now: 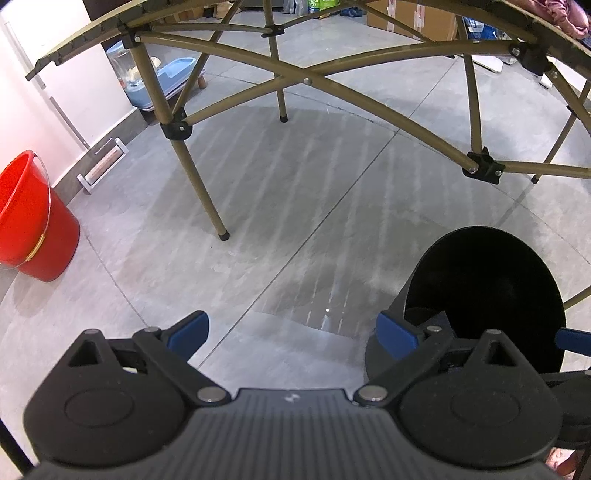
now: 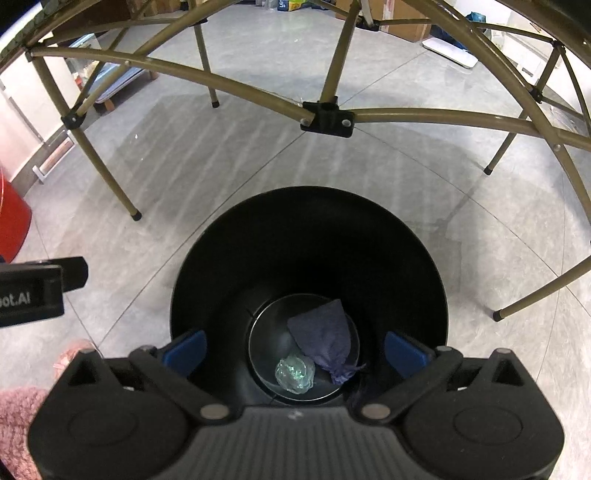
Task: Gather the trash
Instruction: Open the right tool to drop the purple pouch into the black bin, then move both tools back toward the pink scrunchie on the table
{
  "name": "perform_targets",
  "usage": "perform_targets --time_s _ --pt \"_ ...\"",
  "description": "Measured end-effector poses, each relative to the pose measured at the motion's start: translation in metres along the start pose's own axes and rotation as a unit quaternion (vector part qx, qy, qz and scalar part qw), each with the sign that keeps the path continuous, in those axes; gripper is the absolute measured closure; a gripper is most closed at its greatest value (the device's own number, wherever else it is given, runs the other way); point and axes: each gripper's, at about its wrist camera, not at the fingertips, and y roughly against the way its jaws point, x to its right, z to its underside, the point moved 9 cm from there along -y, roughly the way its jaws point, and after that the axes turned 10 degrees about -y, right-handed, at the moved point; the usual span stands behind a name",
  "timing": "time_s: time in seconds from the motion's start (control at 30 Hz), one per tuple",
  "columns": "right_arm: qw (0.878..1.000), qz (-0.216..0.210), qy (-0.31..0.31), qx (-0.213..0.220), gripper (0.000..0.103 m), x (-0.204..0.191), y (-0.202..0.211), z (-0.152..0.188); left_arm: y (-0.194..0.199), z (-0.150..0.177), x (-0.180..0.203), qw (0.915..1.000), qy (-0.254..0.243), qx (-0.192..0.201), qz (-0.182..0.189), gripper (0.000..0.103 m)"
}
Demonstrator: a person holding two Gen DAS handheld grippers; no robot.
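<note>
A black round bin (image 2: 306,236) stands on the grey floor right under my right gripper (image 2: 294,354), whose blue pads are spread wide with nothing between them. At the bin's bottom lie a dark purple crumpled wad (image 2: 325,341) and a pale green crumpled plastic piece (image 2: 294,374). In the left wrist view the same bin (image 1: 480,288) sits at the lower right. My left gripper (image 1: 291,332) hangs open over bare floor to the left of the bin, holding nothing.
A folding table's olive metal frame (image 1: 306,79) and legs (image 1: 201,177) rise beyond the bin. A red bucket (image 1: 33,221) stands by the white wall at left. Cardboard boxes (image 1: 410,16) and a blue tub (image 1: 173,75) sit far back. A pink sleeve (image 2: 18,417) shows lower left.
</note>
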Motion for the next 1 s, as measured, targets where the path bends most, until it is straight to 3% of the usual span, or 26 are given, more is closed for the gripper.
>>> perform_targets --time_s 0.33,0.57,0.8,1.0 --pt "0.999 -0.014 -0.007 0.041 0.0 0.011 0.027 -0.01 0.017 -0.009 0.0 0.9993 0.01 0.035 0.01 0.004" --pt "0.994 -0.026 -0.01 0.105 0.0 0.022 0.065 -0.027 0.037 -0.023 0.004 0.9967 0.009 0.08 0.012 0.004" --pt "0.983 -0.039 -0.017 0.18 0.0 0.037 0.11 -0.042 0.063 -0.038 0.009 0.9918 0.013 0.126 0.021 0.003" --pt "0.964 -0.053 -0.02 0.259 0.0 0.051 0.15 -0.056 0.094 -0.052 0.017 0.985 0.02 0.169 0.029 0.001"
